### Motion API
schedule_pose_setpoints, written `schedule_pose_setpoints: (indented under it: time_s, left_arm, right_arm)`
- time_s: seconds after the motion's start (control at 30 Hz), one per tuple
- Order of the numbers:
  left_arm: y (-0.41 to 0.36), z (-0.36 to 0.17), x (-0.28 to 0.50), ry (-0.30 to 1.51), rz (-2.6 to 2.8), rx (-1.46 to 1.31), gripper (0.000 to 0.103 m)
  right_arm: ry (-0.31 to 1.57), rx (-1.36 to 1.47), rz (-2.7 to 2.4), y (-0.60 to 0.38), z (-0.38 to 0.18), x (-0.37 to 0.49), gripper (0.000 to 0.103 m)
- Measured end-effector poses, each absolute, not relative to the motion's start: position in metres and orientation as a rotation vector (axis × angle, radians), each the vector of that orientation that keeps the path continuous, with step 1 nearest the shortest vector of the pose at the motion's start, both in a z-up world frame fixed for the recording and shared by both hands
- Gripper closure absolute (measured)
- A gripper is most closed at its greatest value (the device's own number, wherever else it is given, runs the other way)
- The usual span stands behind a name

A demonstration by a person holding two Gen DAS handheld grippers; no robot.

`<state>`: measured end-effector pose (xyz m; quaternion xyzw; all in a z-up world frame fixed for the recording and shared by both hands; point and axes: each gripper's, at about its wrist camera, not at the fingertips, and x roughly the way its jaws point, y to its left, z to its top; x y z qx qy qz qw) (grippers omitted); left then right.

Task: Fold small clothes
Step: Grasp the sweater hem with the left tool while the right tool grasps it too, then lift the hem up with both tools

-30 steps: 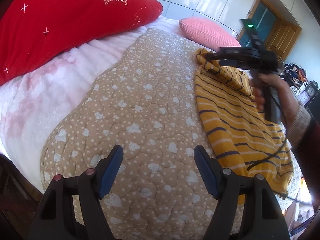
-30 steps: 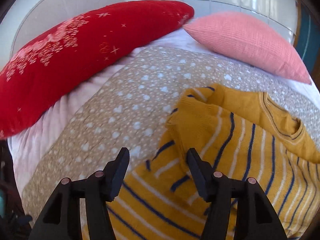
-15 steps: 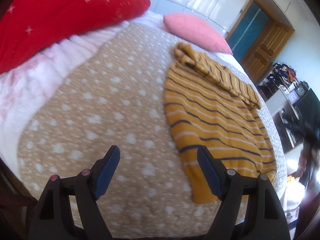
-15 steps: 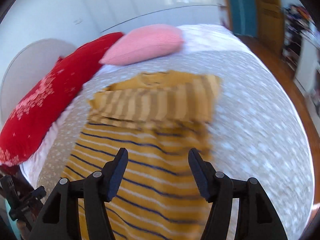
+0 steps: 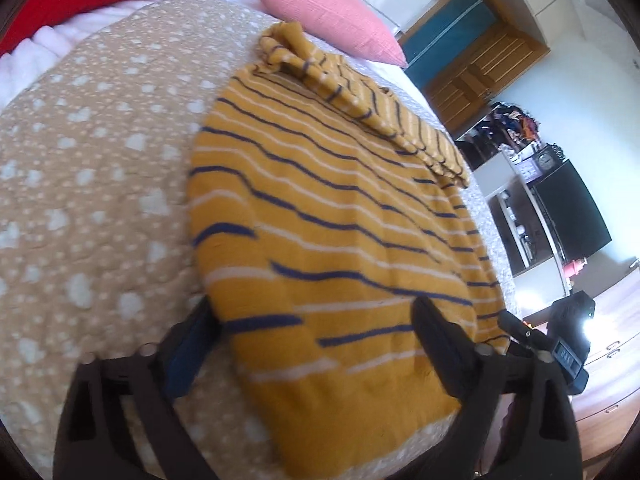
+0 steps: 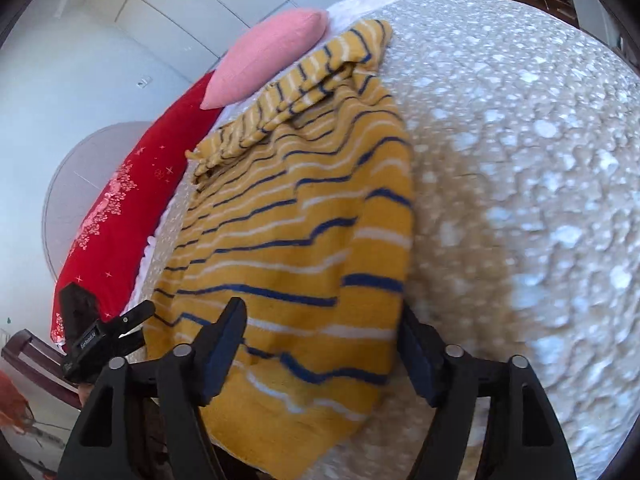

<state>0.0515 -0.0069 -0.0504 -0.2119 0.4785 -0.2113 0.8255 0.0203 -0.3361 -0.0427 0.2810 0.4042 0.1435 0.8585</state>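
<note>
1. A yellow striped sweater (image 5: 340, 216) lies spread on the tan quilt (image 5: 92, 168) that covers the bed, its hem toward the near edge and its collar end toward the pillows.
2. Both sleeves are folded across the upper body of the sweater, forming a bunched band (image 6: 292, 92) near the top.
3. The left gripper (image 5: 316, 344) sits low at the hem on the sweater's left side. Its jaws stand wide apart; the hem cloth lies between them, not pinched.
4. The right gripper (image 6: 320, 356) sits at the hem on the sweater's right side. Jaws likewise spread wide, straddling the corner of the cloth with nothing clamped.
5. Whether either set of fingertips touches the fabric, I cannot tell; both views are motion-blurred at the bottom.
6. A pink pillow (image 5: 328, 12) lies just beyond the sweater's top edge; a red pillow (image 6: 120, 216) lies beside it along the head of the bed.
7. Each gripper appears at the edge of the other's view, near the foot of the bed.
</note>
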Motion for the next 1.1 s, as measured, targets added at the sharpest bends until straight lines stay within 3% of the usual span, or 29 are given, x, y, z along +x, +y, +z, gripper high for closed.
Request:
schedule_pose_setpoints:
  time_s: [0.2,0.23,0.27,0.3,0.33,0.37,0.43,0.47,0.53,1.1]
  left_arm:
    - [-0.044,-0.051,0.036,0.999,-0.446,-0.281,0.004]
    - [-0.049,-0.050,0.033,0.997,-0.411,-0.238,0.013]
    - [-0.049,-0.050,0.034,1.000,-0.387,-0.222,0.037]
    - [-0.048,-0.050,0.035,1.009,-0.361,-0.211,0.053]
    - [-0.045,-0.050,0.039,1.026,-0.352,-0.220,0.084]
    - [-0.039,-0.050,0.044,1.056,-0.361,-0.261,0.092]
    - [-0.029,-0.051,0.047,1.080,-0.360,-0.315,0.092]
    - [-0.029,-0.049,0.046,1.076,-0.343,-0.303,0.092]
    - [-0.029,-0.045,0.039,1.063,-0.321,-0.275,0.093]
    - [-0.017,-0.002,-0.025,0.971,-0.363,-0.286,0.094]
  right_arm:
    - [0.765,0.455,0.220,-0.294,-0.047,0.012,0.021]
    - [0.756,0.445,0.208,-0.292,-0.047,0.011,0.021]
    - [0.748,0.443,0.198,-0.292,-0.047,0.010,0.021]
    - [0.746,0.455,0.193,-0.293,-0.047,0.011,0.021]
    - [0.747,0.466,0.192,-0.296,-0.048,0.012,0.024]
    - [0.753,0.479,0.185,-0.300,-0.048,0.013,0.027]
    - [0.774,0.493,0.178,-0.309,-0.050,0.016,0.053]
    - [0.784,0.512,0.188,-0.316,-0.051,0.018,0.060]
    - [0.803,0.559,0.205,-0.328,-0.055,0.020,0.091]
    - [0.759,0.671,0.318,-0.347,-0.046,-0.056,0.094]
